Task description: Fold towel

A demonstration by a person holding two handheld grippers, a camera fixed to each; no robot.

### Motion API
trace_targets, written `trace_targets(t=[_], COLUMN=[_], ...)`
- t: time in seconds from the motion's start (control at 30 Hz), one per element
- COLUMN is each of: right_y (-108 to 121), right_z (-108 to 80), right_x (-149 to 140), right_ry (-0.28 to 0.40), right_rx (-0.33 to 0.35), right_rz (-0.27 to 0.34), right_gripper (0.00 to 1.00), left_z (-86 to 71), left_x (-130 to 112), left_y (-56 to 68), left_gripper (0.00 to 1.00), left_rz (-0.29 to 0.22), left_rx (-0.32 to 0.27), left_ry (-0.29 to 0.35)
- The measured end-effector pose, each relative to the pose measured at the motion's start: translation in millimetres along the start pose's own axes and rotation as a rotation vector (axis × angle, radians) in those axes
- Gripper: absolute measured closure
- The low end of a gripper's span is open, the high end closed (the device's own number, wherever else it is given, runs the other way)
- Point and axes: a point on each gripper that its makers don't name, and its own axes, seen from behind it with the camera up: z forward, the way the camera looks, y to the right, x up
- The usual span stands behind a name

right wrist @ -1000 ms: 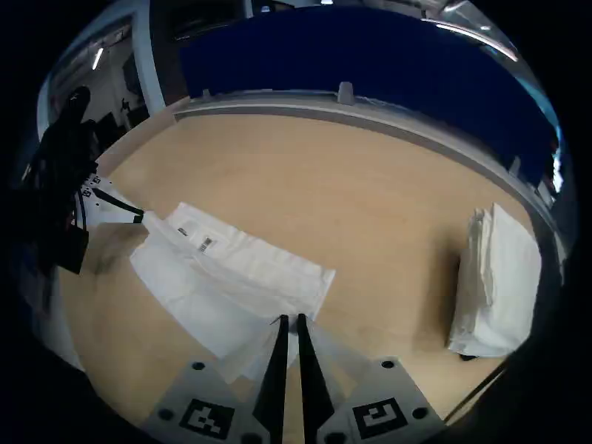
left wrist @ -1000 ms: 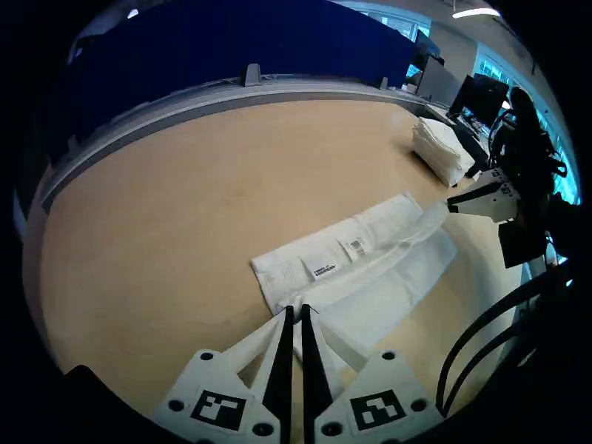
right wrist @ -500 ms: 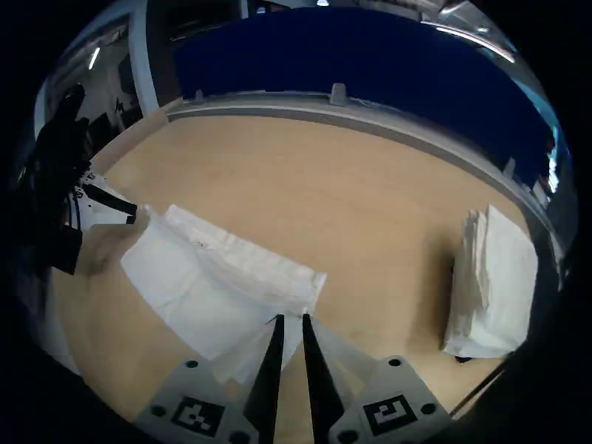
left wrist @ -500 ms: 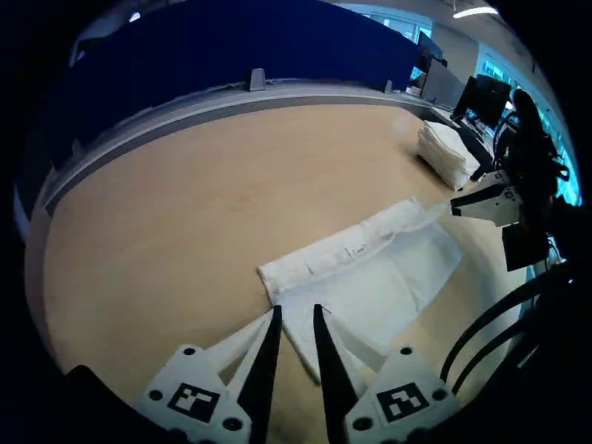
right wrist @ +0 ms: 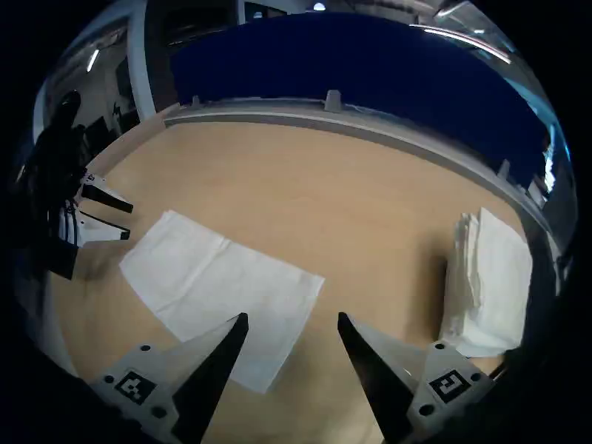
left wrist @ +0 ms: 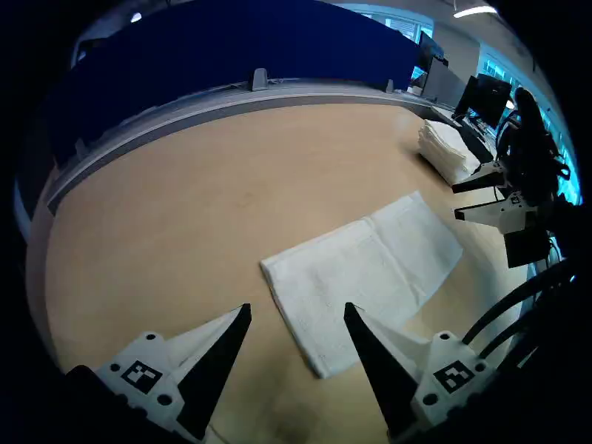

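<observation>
Left hand-held gripper and right hand-held gripper are both spread wide, gripping nothing. The towel lies flat on the counter just ahead of each, long axis running from one toward the other (diagonal in both views). Plenty of bare wood beyond it up to the blue partition; a stack of folded towels sits well apart, by the counter's right end.

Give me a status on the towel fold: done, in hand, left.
Done: the towel lies flat on the table as a tidy rectangle, apparently folded. In hand: nothing; left gripper and right gripper are both open. Left: probably a further fold, then onto the stack of folded towels.
</observation>
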Motion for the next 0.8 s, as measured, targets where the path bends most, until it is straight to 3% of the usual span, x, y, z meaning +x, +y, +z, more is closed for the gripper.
trace_targets(t=[0.23,0.43,0.8], right_y=[-5,-9,-18], right_z=[-4.1,-10.5,-19.3], right_x=[-2,-6,-20], right_ry=[-0.001,-0.002,-0.010], right_rx=[0.009,0.012,0.027], right_rz=[-0.009,-0.019,-0.045], right_gripper=[0.06,0.00,0.00], left_z=[-6.8,-18.2,-55.4], left_x=[0,-6,-39], left_y=[1.3,0.4,-7.0], left_gripper=[0.06,0.06,0.06], left_rz=[-0.004,-0.022,-0.091], left_rx=[0.005,0.025,0.108], left_ry=[0.003,0.014,0.035])
